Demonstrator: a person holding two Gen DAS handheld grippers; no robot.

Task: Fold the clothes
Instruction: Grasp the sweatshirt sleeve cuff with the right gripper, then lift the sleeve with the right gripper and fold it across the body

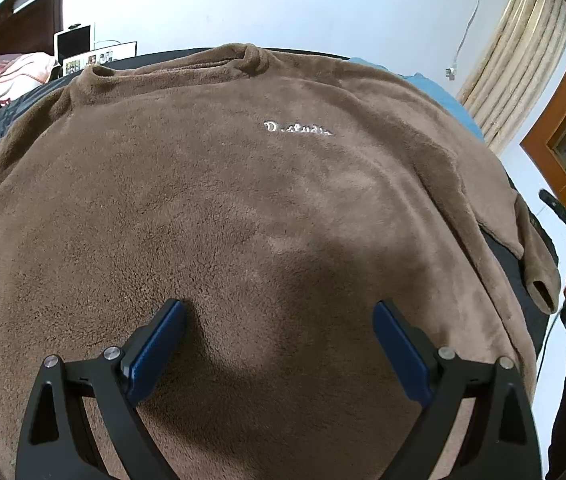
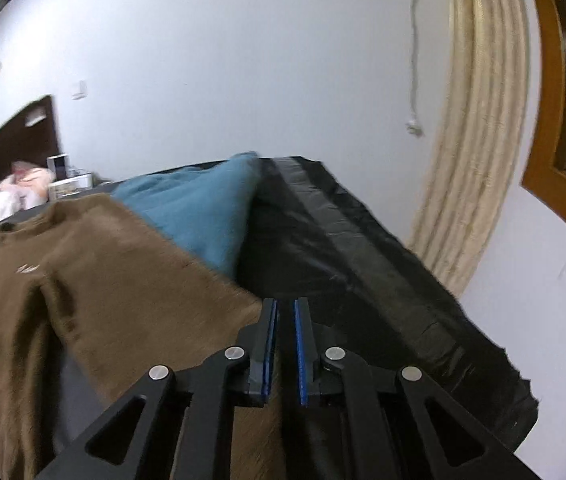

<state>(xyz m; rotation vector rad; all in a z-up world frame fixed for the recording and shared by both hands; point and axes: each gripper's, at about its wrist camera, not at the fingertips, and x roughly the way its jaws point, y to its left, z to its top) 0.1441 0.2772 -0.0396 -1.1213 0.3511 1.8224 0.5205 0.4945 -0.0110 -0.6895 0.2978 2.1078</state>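
Brown sweater [image 1: 243, 208] lies spread flat, front up, filling most of the left wrist view; white script sits upper centre. Left gripper [image 1: 279, 312] at the bottom of frame, jaws wide, nothing between them, over the fabric. Right gripper [image 2: 285, 312], lower centre, stands at a narrow gap, empty, above the sweater's edge on the black cover [image 2: 363, 248]. Blue cloth [image 2: 203, 208] lies beyond.
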